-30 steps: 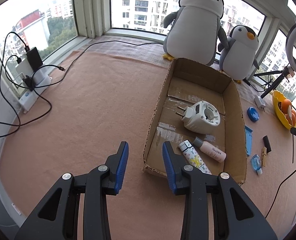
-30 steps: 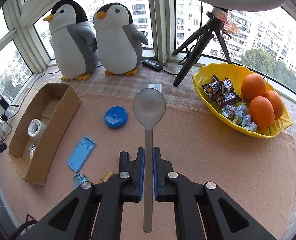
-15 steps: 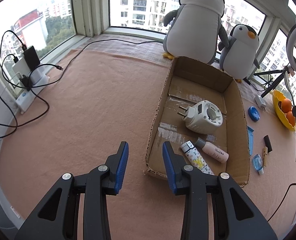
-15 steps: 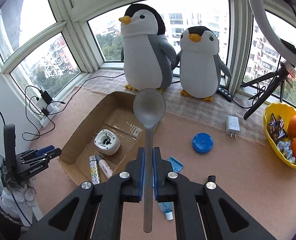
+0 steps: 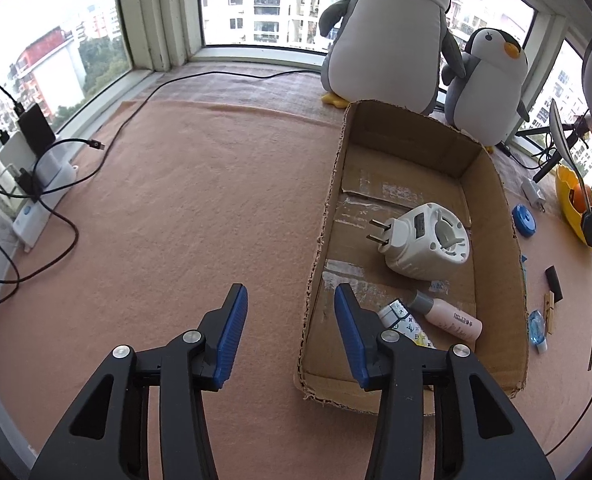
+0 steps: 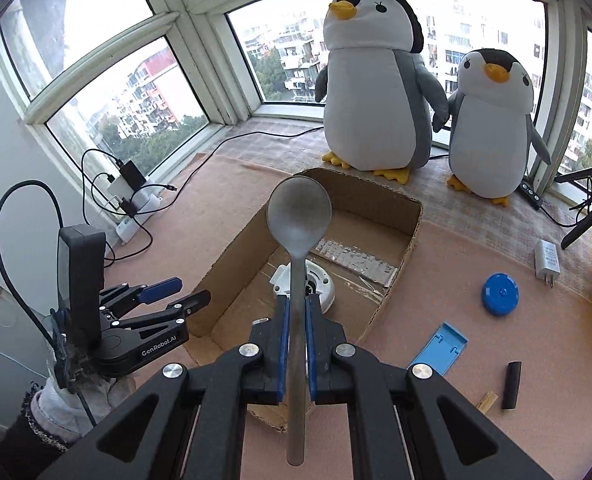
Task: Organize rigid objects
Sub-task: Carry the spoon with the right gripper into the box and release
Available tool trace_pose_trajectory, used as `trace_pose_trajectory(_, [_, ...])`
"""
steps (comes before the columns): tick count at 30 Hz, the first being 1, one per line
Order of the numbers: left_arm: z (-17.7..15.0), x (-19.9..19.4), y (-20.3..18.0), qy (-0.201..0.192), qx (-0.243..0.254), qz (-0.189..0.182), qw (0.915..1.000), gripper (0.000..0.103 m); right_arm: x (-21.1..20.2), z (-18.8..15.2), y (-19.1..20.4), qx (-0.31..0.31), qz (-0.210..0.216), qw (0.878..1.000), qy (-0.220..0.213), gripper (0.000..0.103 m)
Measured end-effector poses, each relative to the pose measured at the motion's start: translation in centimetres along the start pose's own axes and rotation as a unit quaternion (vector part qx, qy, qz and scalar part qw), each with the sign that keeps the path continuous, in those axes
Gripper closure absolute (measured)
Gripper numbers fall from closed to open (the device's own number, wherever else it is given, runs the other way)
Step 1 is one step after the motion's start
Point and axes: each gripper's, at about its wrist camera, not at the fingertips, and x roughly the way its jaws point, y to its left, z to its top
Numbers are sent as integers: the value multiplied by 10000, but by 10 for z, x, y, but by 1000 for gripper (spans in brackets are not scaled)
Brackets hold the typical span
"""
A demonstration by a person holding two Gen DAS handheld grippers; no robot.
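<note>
An open cardboard box (image 5: 492, 184) lies on the pinkish mat. It holds a white plug-in device (image 5: 424, 240), a pink bottle (image 5: 452, 316) and a patterned tube (image 5: 408, 328). My right gripper (image 6: 296, 308) is shut on the handle of a metal spoon (image 6: 299, 212), which hangs above the box (image 6: 231, 256) with its bowl pointing away. My left gripper (image 5: 289, 312) hovers at the box's near left corner. Its jaws are opening, the box's left wall runs below the gap, and nothing is pressed between them. It shows in the right wrist view as well, as the left gripper (image 6: 193, 289) beside the box.
Two plush penguins (image 6: 372, 92) stand behind the box. Right of it lie a blue round lid (image 6: 500, 294), a blue flat holder (image 6: 442, 346), a white charger (image 6: 546, 258), a black piece (image 6: 511, 384) and a yellow fruit bowl (image 5: 568, 196). A power strip with cables (image 5: 35, 184) sits at the left window.
My right gripper swung left with the spoon, from in front of the fruit bowl to above the box. My left gripper's jaws spread wider and it edged closer to the box.
</note>
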Motion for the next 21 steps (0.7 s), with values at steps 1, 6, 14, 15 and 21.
trace_pose_trajectory(1, [1,1,0,4,9,-18,10000,59,4,1,2,28,19,10000,31,96])
trace_pose_trajectory(6, [3,9,-2,39,30,-105,9999,61,26,3,7,155,48,9997,201,96])
trace_pose_trajectory(14, [2,16,-3,107,74,-171,9998,88,55,6,7,175,-94,9990,408,96])
trace_pose_trajectory(15, [2,17,-3,110,70,-176,9998,89,58,6,7,167,-109,9989,423,96])
trace_pose_trajectory(21, [0,19,-6,122,132,-183,9997,94,64,7,6,115,-159,9987,469,96])
